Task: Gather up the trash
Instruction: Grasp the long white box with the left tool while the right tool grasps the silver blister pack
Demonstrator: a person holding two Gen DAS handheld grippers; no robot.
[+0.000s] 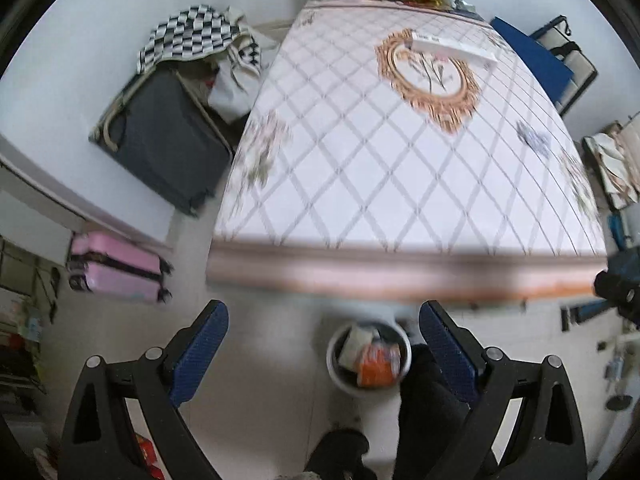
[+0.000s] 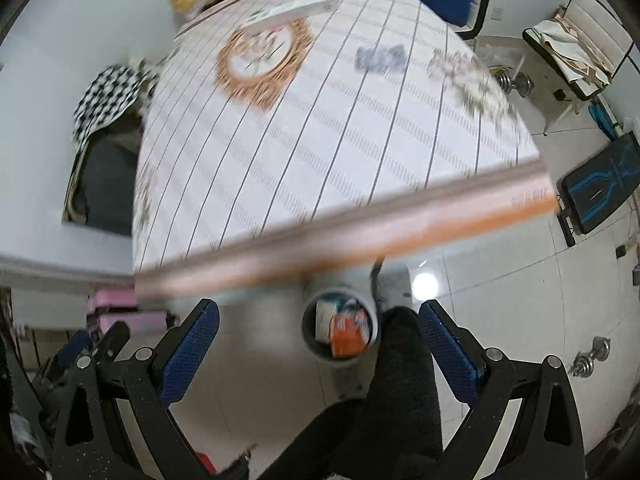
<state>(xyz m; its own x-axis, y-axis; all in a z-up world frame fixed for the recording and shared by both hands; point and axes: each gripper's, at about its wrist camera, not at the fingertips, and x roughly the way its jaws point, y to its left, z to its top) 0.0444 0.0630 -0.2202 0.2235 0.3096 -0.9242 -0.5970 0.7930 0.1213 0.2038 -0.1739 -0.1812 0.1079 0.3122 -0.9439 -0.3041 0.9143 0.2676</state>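
A pink suitcase (image 1: pixel 116 268) lies at far left on the floor, and the patterned surface (image 1: pixel 360 152) carries a white box (image 1: pixel 452 46). Just below its near edge, a white bin (image 1: pixel 368 356) on the floor holds an orange packet (image 1: pixel 376 366) and pale wrappers. The left tongs (image 1: pixel 324 348) and right tongs (image 2: pixel 318 344) both hang released, spread wide, grasping and touching nothing.

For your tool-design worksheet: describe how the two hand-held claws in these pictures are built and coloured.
Both look alike. The left claw and right claw each have two black, angular plastic arms with triangular cut-outs and round silver pivot bolts. Their fingers carry flat blue pads with a fine dotted texture. No cables or markings show.
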